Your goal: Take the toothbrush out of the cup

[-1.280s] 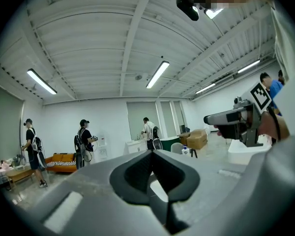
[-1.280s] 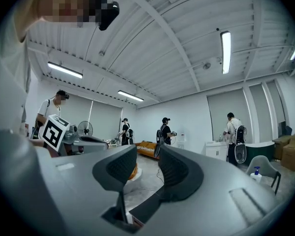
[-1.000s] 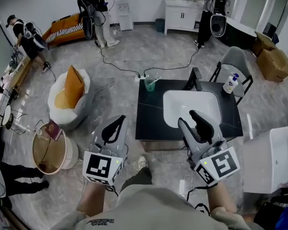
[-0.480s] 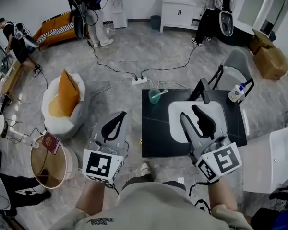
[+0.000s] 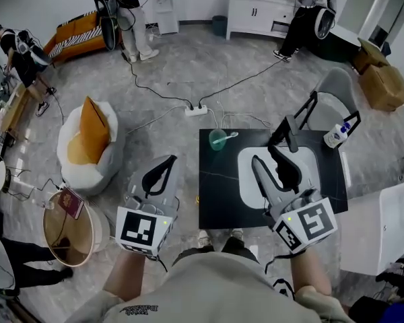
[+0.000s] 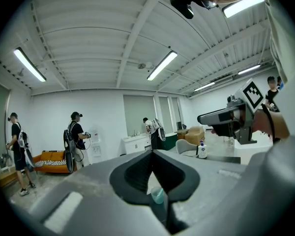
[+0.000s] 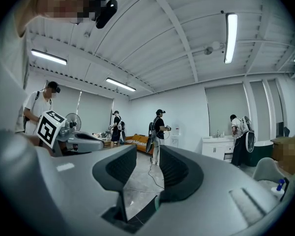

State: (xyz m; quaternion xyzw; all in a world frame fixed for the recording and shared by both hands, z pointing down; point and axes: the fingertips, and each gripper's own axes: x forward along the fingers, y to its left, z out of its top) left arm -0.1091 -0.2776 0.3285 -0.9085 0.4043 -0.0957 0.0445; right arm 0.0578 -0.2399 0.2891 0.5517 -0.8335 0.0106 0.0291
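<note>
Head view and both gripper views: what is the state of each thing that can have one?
toothbrush: in the cup, leaning
cup: upright
left hand-held gripper: shut, empty
right hand-held gripper: open, empty
pump bottle: upright

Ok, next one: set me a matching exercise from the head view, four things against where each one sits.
Things:
1. green cup
2. pump bottle
3. power strip
4. orange cushion

Places:
A. on the white beanbag
B. far right corner of the black counter
C. on the floor beyond the counter
D. far left corner of the black counter

Pairs: 1-D, 2-B, 3-C, 4-A
</note>
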